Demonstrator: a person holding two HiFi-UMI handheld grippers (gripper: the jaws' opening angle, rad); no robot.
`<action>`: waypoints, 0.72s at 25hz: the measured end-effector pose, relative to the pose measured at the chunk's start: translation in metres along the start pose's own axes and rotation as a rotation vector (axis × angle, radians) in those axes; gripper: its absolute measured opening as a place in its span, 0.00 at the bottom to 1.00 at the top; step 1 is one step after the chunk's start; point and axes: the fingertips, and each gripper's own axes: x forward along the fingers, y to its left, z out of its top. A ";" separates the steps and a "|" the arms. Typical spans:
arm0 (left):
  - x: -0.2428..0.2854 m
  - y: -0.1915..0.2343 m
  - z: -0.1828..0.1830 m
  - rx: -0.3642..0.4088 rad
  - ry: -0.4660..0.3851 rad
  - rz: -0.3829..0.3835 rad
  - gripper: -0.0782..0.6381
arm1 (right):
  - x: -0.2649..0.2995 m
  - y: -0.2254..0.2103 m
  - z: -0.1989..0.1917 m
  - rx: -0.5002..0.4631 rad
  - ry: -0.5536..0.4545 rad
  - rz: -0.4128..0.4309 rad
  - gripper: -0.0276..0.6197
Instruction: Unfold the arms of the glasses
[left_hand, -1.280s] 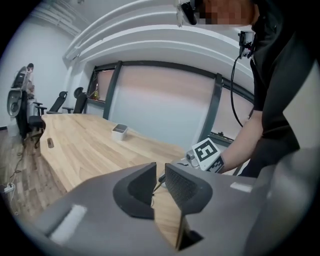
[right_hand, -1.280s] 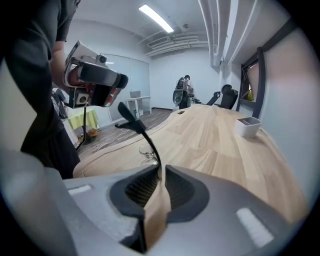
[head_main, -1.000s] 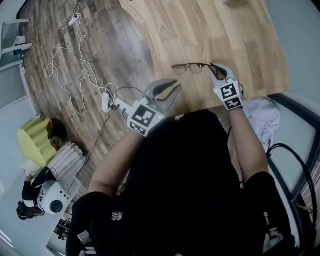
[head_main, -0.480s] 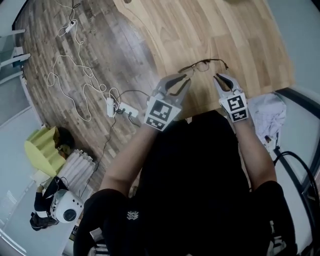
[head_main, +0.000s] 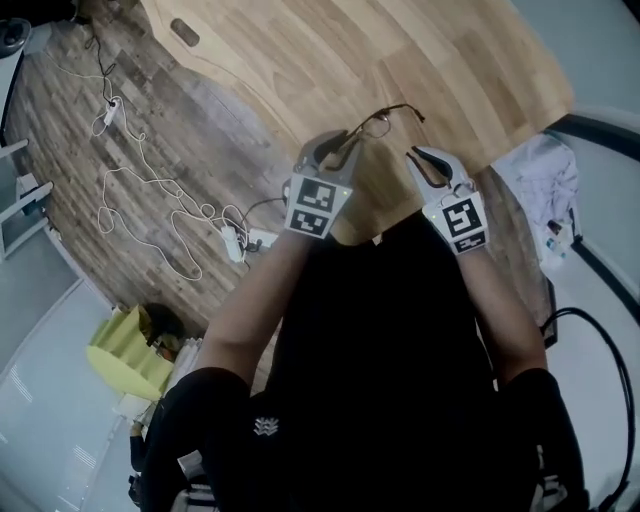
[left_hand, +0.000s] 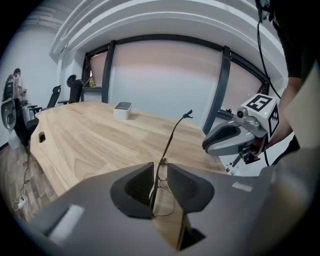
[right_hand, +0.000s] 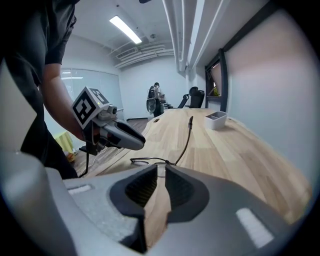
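Thin dark-wire glasses (head_main: 378, 122) lie on the wooden table (head_main: 450, 60) near its front edge, with one arm (left_hand: 172, 137) sticking up. My left gripper (head_main: 345, 145) is at their left end. In the left gripper view a lens (left_hand: 161, 197) sits in the gap of the left gripper (left_hand: 159, 172); its jaws have just been opening and the pads do not press on it. My right gripper (head_main: 418, 155) hovers just right of the glasses. Its jaws stand a narrow slit apart with nothing between them, and the glasses (right_hand: 145, 161) lie just beyond its tips.
A small white box (left_hand: 122, 110) stands far back on the table. On the floor to the left lie white cables and a power strip (head_main: 235, 240), and a yellow object (head_main: 125, 350). A pale cloth (head_main: 545, 175) lies right of the table edge.
A second ago the right gripper held the glasses by one arm; it has let go and drawn back. The left gripper came forward and down to the glasses, now round one lens.
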 end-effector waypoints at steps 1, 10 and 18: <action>0.006 0.002 -0.002 0.012 0.019 -0.010 0.24 | -0.001 -0.002 0.000 0.014 -0.011 -0.019 0.10; 0.043 0.009 -0.022 0.096 0.116 -0.100 0.21 | 0.000 -0.006 -0.030 0.128 -0.026 -0.147 0.10; 0.057 -0.006 -0.023 0.134 0.155 -0.207 0.19 | -0.008 -0.015 -0.041 0.177 -0.004 -0.199 0.10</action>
